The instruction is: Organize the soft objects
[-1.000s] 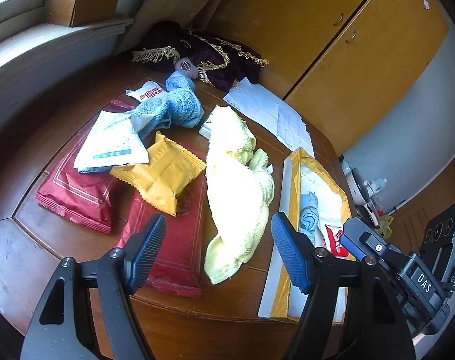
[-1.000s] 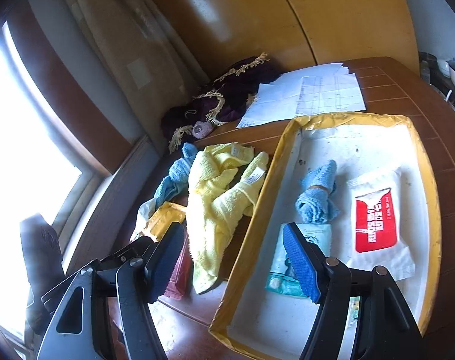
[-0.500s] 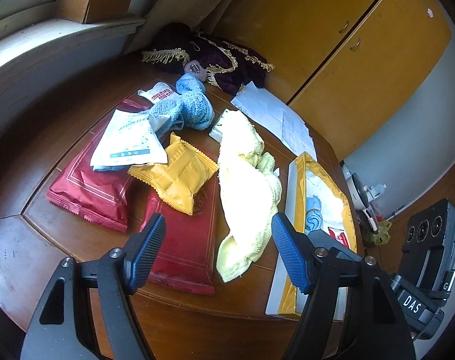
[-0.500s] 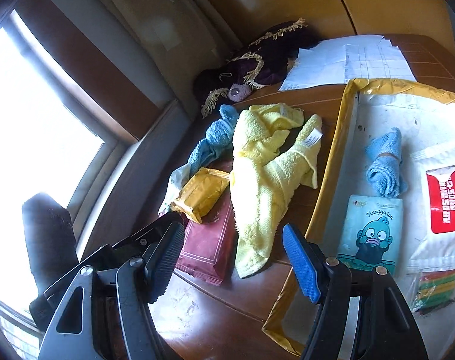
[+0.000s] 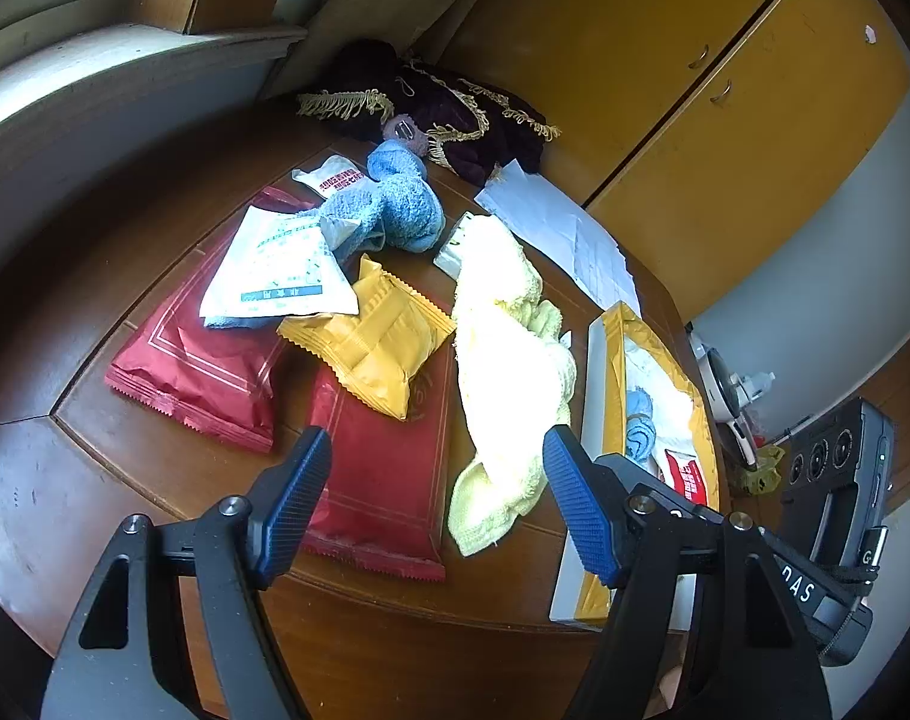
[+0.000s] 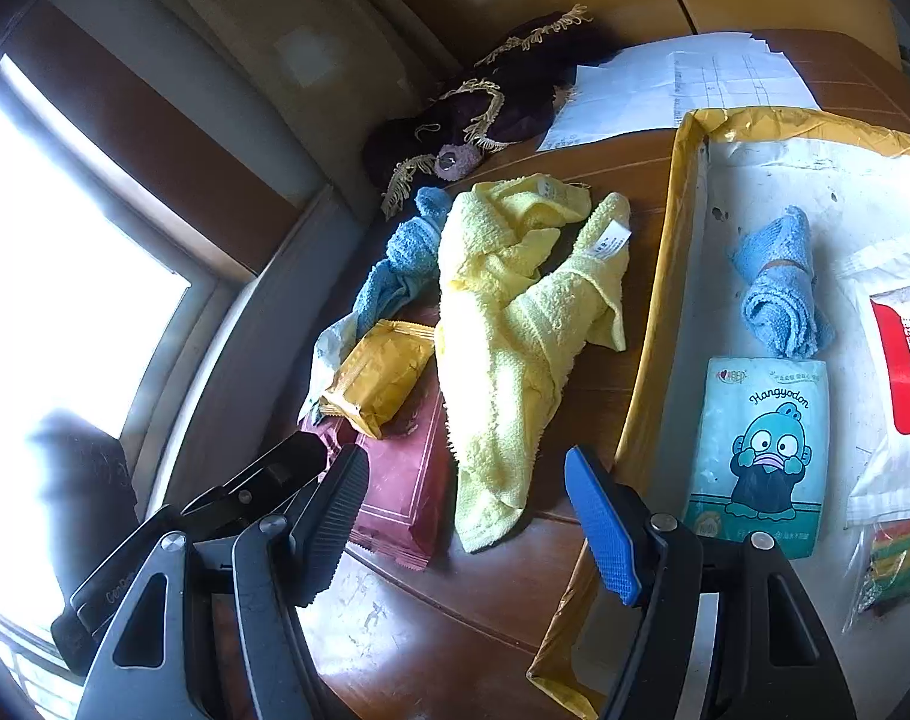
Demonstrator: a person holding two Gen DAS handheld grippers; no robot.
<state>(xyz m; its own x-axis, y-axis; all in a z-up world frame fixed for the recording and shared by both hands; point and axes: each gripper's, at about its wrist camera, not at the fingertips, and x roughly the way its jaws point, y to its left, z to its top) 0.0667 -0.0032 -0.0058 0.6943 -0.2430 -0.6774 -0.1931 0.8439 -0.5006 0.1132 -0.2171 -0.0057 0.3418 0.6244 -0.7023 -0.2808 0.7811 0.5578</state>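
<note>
Both tools (image 5: 434, 501) (image 6: 466, 525) hover agape above yellow towel (image 6: 514, 312).

Your yellow towel (image 6: 514, 312) lies crumpled on the desk (image 6: 407, 630) beside the tray (image 6: 658, 360). A blue towel (image 5: 389, 210) is bunched past it. A rolled blue cloth (image 6: 781, 294) sits inside the tray.
</note>
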